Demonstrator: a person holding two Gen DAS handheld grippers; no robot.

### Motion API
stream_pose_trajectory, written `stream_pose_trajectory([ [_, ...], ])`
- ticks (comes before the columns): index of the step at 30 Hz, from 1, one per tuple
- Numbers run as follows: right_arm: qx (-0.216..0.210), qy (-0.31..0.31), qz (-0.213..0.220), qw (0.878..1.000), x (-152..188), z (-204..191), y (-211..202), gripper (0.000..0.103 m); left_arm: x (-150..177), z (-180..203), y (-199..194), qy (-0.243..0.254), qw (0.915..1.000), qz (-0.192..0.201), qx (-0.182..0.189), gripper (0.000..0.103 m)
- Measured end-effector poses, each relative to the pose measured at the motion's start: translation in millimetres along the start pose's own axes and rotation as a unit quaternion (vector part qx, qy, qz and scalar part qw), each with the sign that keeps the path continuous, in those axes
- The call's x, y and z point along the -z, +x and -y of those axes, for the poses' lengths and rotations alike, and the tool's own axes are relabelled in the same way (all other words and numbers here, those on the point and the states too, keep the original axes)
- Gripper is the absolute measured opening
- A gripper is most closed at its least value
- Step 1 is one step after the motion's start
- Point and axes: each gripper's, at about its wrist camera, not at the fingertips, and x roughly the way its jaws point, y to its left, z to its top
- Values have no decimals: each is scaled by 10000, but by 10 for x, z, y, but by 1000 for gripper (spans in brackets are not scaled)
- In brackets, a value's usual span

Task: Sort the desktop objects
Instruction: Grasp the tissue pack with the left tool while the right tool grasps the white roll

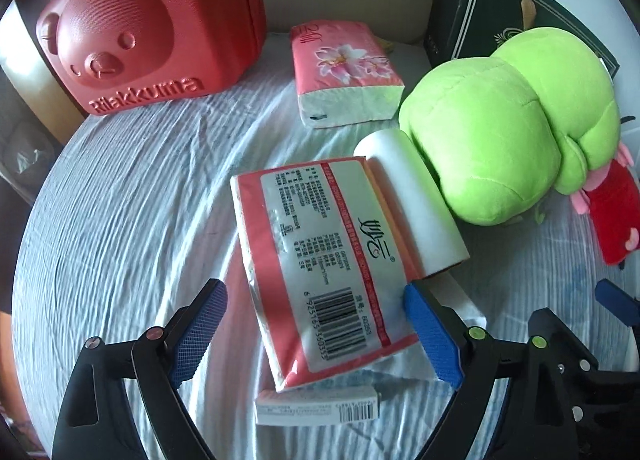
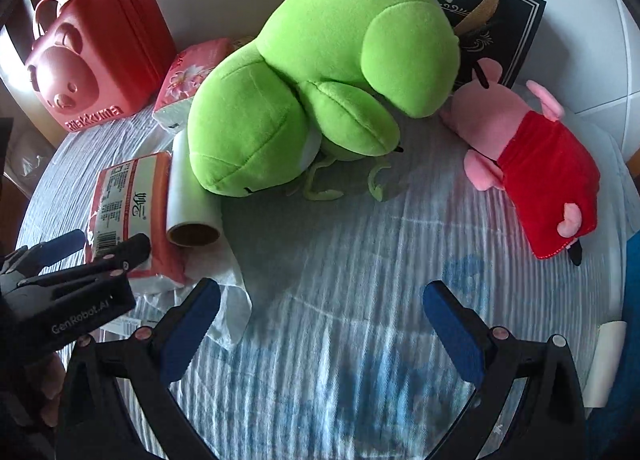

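My left tongs (image 1: 316,336) are spread wide around the near end of the tissue pack (image 1: 316,260), which lies label-up on the desk (image 1: 120,200). The right pad (image 1: 434,334) looks to touch the pack's right edge; the left pad (image 1: 200,330) stands off from it with cloth showing between. So the tongs straddle the pack but are not pinching it.

What matters here is the pack's long axis. It runs away from me and leans a little left at the far end, roughly along the tongs' fingers, so the jaws face its two long sides and would close across its short width. The barcode end sits between the pads; the far end reaches toward the roll (image 1: 412,200), which lies just beside the pack's right side and against the frog (image 1: 508,132).

From the right wrist view, my right tongs (image 2: 322,324) are also spread, holding nothing, over bare cloth. The pack (image 2: 132,200) is well off to their left, so the left arm is plainly the nearer one. The pig (image 2: 536,168) lies ahead and to the right of the right tongs.

I judge the pack soft and likely to crumple under a squeeze. A small box (image 1: 316,408) lies at the pack's near end, below the tongs.

Whether the pack is being taken up or has just been set down, I cannot tell.
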Motion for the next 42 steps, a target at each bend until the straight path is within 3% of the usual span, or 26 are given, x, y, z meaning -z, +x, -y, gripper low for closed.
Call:
stream_pose_trajectory([
  [3, -170, -80, 59, 9998, -80, -119, 78, 103, 24, -142, -44, -46, 9999, 128, -58, 91],
  [7, -358, -185, 76, 9992, -146, -274, 145, 103, 53, -343, -101, -119, 9987, 262, -409, 90],
  [9, -363, -193, 68, 9991, -128, -307, 152, 103, 37, -410, -116, -245, 9988, 210, -371, 87],
  [12, -346, -196, 55, 9992, -96, -340, 155, 103, 8, -341, -174, -371, 9991, 195, -60, 86],
  [16, -38, -39, 3, 10000, -21, -132, 87, 103, 0, 1, -116, -139, 9998, 92, 138, 86],
  [18, 35, 44, -27, 10000, 18, -13, 57, 103, 12, 132, -15, -93, 9999, -49, 111, 87],
  [21, 163, -61, -122, 9998, 74, 61, 65, 103, 57, 159, 87, 5, 9995, -24, -303, 89],
  [22, 153, -92, -154, 9997, 86, 57, 87, 103, 73, 123, 108, 24, 9996, -34, -292, 90],
  [24, 25, -95, -138, 9999, 69, 25, 119, 103, 105, 9, 122, 28, 9998, -71, -183, 89],
  [31, -618, -183, 21, 9979, -163, -305, 221, 103, 111, -469, 104, -165, 9994, -5, -310, 86],
  [34, -904, -180, 12, 9957, -266, -453, 287, 88, 93, -579, 91, -115, 9997, 20, -226, 86],
  [38, -1263, -175, -25, 9918, -406, -654, 372, 87, 139, -587, 121, 18, 9997, 42, -233, 87],
  [42, -1147, -284, -108, 9929, -432, -763, 461, 87, 158, -586, 197, 4, 9997, 93, -213, 88],
])
